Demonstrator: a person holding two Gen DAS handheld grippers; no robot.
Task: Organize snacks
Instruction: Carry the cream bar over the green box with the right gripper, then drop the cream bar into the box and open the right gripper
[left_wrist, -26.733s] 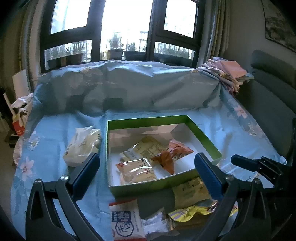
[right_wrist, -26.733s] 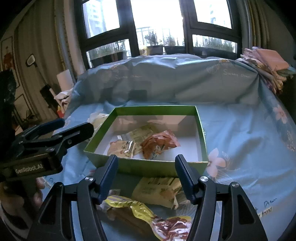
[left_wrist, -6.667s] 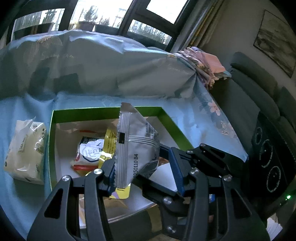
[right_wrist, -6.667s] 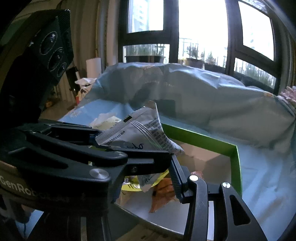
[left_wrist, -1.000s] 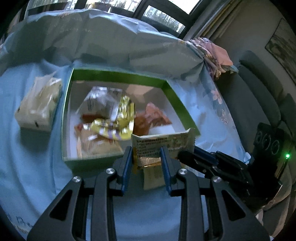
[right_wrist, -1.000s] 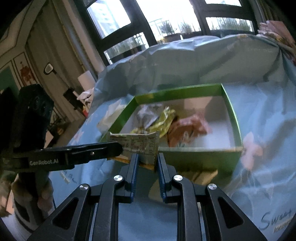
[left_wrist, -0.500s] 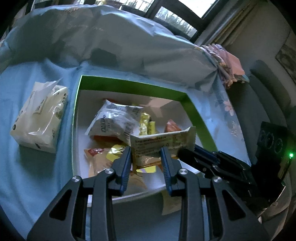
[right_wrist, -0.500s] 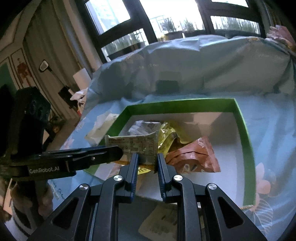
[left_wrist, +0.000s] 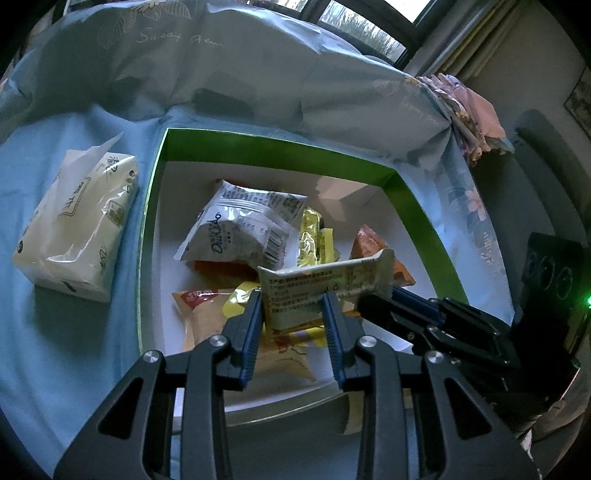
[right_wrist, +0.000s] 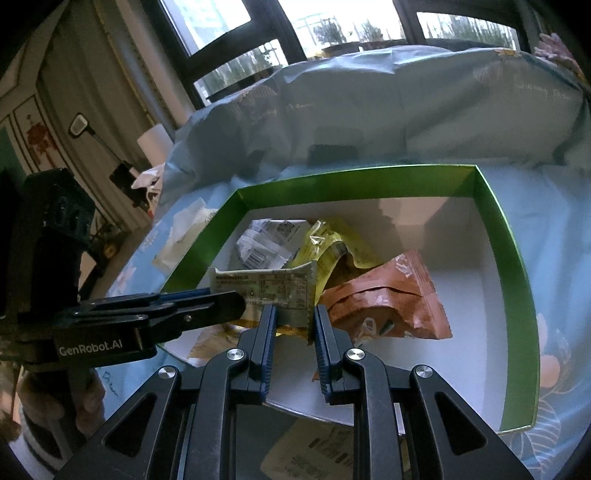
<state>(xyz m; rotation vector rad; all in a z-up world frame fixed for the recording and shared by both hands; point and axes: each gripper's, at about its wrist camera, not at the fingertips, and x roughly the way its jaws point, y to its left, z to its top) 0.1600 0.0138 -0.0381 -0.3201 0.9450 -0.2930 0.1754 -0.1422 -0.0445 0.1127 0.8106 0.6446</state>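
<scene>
A cream snack packet (left_wrist: 325, 284) with printed text hangs over the front part of the green box (left_wrist: 280, 147). My left gripper (left_wrist: 291, 314) is shut on the packet's left half. In the right wrist view my right gripper (right_wrist: 293, 317) is shut on the same cream packet (right_wrist: 266, 288), and the left gripper (right_wrist: 184, 306) reaches in from the left. Inside the box (right_wrist: 517, 280) lie a white-grey packet (left_wrist: 240, 229), a yellow packet (left_wrist: 314, 240), an orange packet (right_wrist: 388, 299) and more wrappers under the held one.
A soft tissue pack (left_wrist: 74, 221) lies on the blue cloth left of the box. Another cream packet (right_wrist: 306, 454) lies on the cloth in front of the box. Folded clothes (left_wrist: 472, 110) sit on the covered sofa back. A hand (right_wrist: 88, 402) holds the left gripper.
Both grippers have carried the cream packet forward and down, from in front of the box's front wall to over its inside. The grip on the packet looks the same.
</scene>
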